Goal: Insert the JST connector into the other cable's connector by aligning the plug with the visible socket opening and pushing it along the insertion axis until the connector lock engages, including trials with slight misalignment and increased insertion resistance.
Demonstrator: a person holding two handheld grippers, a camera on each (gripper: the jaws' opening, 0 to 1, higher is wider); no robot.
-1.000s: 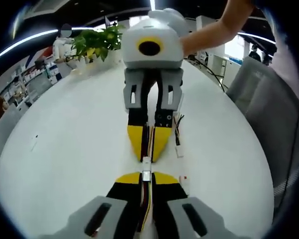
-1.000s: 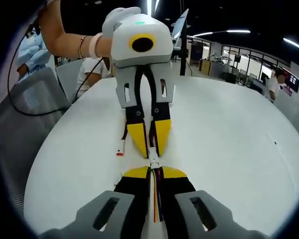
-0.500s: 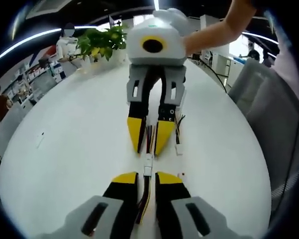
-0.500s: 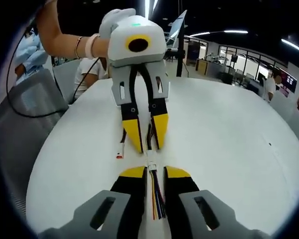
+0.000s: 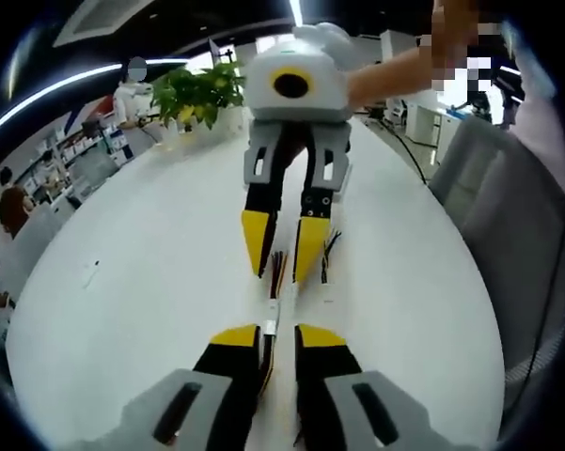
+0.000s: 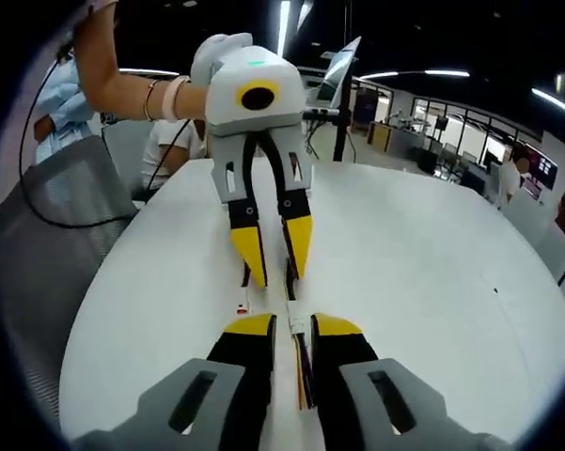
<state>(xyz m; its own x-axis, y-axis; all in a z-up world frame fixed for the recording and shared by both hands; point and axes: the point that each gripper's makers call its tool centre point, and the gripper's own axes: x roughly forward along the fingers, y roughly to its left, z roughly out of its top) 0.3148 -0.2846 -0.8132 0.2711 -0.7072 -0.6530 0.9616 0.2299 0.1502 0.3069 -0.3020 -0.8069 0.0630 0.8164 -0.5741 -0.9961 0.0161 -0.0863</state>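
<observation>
Both tools have spread apart since a second ago: my left tool (image 5: pixel 280 334) and right tool (image 6: pixel 293 324) now stand open, letting go of the wires. Joined white connector (image 5: pixel 272 315) lies flat on the glossy white tabletop (image 5: pixel 141 282) between the facing yellow tips, its long axis running tool to tool. I can't make out whether its lock is engaged. Coloured wires (image 6: pixel 303 362) trail between my jaws, partly hidden.

Right gripper (image 6: pixel 292 324) spread, mated connector (image 6: pixel 298 326) lying between its tips; left gripper (image 6: pixel 274 266) opposite, also spread, above the white table (image 6: pixel 432 282).
</observation>
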